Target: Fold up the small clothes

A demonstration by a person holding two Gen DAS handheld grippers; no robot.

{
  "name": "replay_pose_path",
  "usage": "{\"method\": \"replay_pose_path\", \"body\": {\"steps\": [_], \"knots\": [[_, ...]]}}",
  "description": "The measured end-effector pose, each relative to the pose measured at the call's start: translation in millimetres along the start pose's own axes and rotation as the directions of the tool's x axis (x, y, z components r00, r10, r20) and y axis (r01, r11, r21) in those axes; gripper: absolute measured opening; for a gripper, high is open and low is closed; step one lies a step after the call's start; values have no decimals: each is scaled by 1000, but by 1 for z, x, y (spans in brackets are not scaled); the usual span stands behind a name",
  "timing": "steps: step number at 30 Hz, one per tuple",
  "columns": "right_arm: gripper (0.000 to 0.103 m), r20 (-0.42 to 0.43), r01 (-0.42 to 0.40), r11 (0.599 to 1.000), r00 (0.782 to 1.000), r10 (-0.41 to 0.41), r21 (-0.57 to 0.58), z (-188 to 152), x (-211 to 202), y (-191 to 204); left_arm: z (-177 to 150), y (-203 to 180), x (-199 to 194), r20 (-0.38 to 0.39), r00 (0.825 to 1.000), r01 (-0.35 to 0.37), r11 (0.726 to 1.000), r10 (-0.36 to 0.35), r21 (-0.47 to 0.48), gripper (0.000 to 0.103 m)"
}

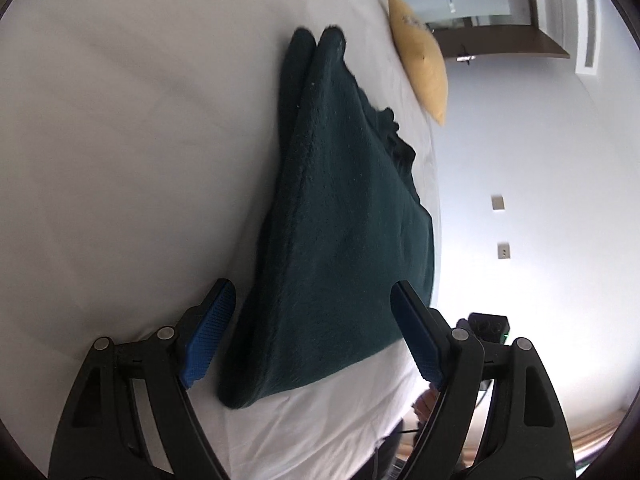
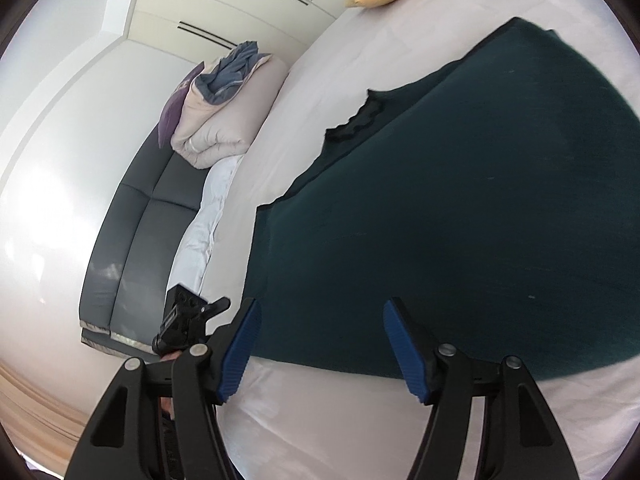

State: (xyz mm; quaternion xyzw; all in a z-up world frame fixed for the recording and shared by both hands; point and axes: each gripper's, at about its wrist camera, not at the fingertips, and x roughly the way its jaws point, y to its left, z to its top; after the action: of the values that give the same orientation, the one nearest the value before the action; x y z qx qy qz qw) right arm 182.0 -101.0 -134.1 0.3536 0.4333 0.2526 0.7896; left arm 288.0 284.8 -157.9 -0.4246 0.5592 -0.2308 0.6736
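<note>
We see a bed with a white sheet, filling most of both views. On it lies a dark green garment, folded lengthwise, a doubled layer visible along one long side; it runs from the near edge of the bed toward the far end. In the right wrist view its ruffled darker trim sits at the side facing the sofa. No readable label or writing on it that we can make out.

A grey sofa stands beside the bed, a rolled beige duvet and a purple cushion piled at its end; print on the cushion is too blurred to read. A yellow pillow lies at the bed's far edge.

Left gripper: jaws wide open, holding nothing, straddling the garment's near end. Right gripper: jaws wide open, empty, at the garment's near hem by the bed edge.
</note>
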Motion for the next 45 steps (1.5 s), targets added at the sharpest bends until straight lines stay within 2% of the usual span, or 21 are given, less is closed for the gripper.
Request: {"method": "replay_pose_path", "body": {"steps": [2,4,6,8,11,14,18,20,23,28,30,33,36,42,45], "knots": [[68,-12,-3,1000,1000,3,-11,2,7,5,6,1,6,-34,999,26,1000,-27,-13,79],[68,-26,-6,1000,1000,6,-24,5,14,12,8,2,11,-49,998,38,999,-39,-22,73],[68,-39,-13,999,999,11,-38,9,22,18,9,5,19,-65,997,39,999,-41,-35,43],[68,-57,-19,998,998,15,-55,13,32,25,8,13,29,-85,995,55,996,-61,-68,30],[68,-93,-18,998,996,12,-61,20,49,28,6,19,34,-63,994,81,993,-87,-83,21],[68,-125,-6,999,992,0,-46,24,64,23,4,22,34,-28,994,101,990,-104,-95,16],[66,-187,51,999,981,-48,9,24,87,0,0,19,28,26,994,108,990,-106,-89,13],[66,-177,30,999,984,-25,24,23,87,-6,-1,9,27,48,995,94,993,-91,-72,12],[66,-171,-14,999,985,22,49,25,80,-9,0,-15,26,65,997,52,998,-50,-20,11],[70,-134,-69,995,988,79,78,32,56,-17,1,-85,32,69,997,-25,992,16,125,11],[70,-113,-101,990,987,112,97,37,46,-23,-1,-117,42,67,996,-74,977,62,199,11],[72,-80,-154,979,983,166,133,46,30,-36,-12,-172,76,62,989,-147,935,134,324,11],[74,-35,-215,958,974,226,187,58,13,-53,-30,-202,112,55,980,-197,890,191,412,11],[79,16,-254,946,966,256,200,90,-9,-64,-65,-224,192,27,956,-265,819,293,509,11],[81,-5,-229,954,972,235,191,102,-5,-64,-78,-223,223,51,927,-338,769,371,543,11]]}}
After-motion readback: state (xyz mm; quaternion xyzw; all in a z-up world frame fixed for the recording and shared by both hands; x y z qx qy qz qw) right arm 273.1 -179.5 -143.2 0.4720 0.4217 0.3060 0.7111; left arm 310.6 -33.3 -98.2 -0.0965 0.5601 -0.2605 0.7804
